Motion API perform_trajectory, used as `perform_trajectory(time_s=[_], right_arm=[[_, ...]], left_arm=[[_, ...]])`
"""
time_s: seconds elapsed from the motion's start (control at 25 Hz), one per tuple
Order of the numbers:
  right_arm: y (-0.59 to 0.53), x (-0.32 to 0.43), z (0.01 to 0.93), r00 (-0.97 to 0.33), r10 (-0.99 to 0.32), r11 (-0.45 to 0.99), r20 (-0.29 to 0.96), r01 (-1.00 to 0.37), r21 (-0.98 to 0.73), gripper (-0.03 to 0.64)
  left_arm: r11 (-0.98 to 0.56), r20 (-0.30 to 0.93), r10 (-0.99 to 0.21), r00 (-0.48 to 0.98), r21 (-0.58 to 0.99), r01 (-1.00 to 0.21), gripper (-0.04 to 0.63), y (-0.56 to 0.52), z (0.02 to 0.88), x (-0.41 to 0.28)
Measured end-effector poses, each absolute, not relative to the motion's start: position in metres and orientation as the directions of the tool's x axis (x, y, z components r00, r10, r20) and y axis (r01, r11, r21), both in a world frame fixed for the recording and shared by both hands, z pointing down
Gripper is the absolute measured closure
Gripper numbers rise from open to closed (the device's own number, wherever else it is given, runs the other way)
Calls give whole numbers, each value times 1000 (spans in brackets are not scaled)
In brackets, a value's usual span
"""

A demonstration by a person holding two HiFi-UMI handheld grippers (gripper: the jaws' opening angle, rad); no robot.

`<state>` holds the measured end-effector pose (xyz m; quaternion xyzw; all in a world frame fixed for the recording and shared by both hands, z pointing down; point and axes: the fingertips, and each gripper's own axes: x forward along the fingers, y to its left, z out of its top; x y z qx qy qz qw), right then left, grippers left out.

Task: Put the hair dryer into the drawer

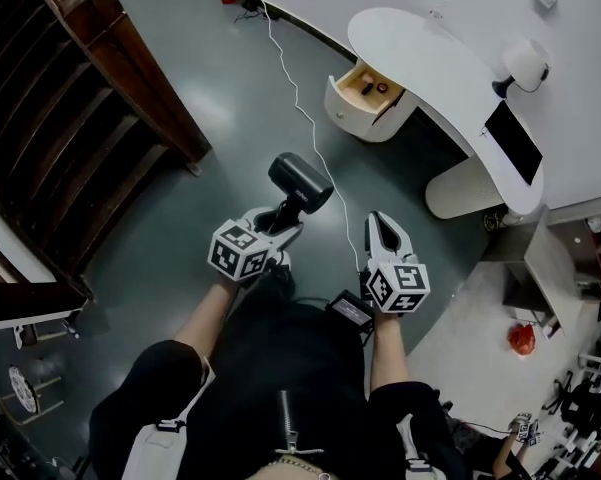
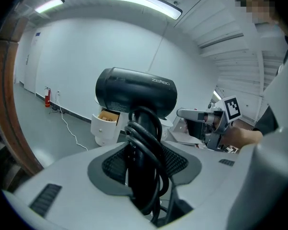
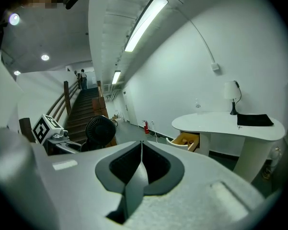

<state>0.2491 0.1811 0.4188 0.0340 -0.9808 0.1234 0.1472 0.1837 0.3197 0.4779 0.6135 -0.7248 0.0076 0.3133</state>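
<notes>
The hair dryer (image 1: 300, 181) is picked up but not yet stowed. It sits in the left hand-held gripper (image 1: 283, 220), well apart from the drawer (image 1: 366, 85), which stands pulled open under the far left end of the curved white worktop (image 1: 430, 53). What is left, by the look of it, is to carry the dryer across the floor (image 1: 230, 98) to the drawer, lower it in and let go. A few small items (image 1: 381, 88) already lie in the drawer; whether the dryer will fit beside them cannot be judged from here.

The left hand-held gripper pinches the dryer's black handle together with the black cord (image 2: 151, 143) looped along it, and the dryer's body stands above the jaws. The right hand-held gripper (image 1: 382, 230) is held just to the right of the left one, its jaws pressed together on nothing. Both are held out in front of the person (image 1: 280, 388), side by side and aimed roughly towards the worktop.
</notes>
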Motion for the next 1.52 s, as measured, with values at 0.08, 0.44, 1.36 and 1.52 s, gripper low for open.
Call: perform_trajectory(time_s=[0.08,0.44,1.36,1.52], right_arm=[[178,233,417,-953,-33,969,302,-104,-223,612],[171,173,410,-950,-73,967,302,-141,-212,612],[149,116,424,-939,-140,950,316,-217,-226,612],[135,101,428,-941,-135,947,311,-215,-237,612]], left_arm=[[241,463,-885,-43,378,-894,400,315,478,167],[203,466,-885,2,387,-899,400,309,478,105],[155,485,-872,65,400,-903,400,293,499,37],[159,492,-869,62,396,-904,400,279,502,22]])
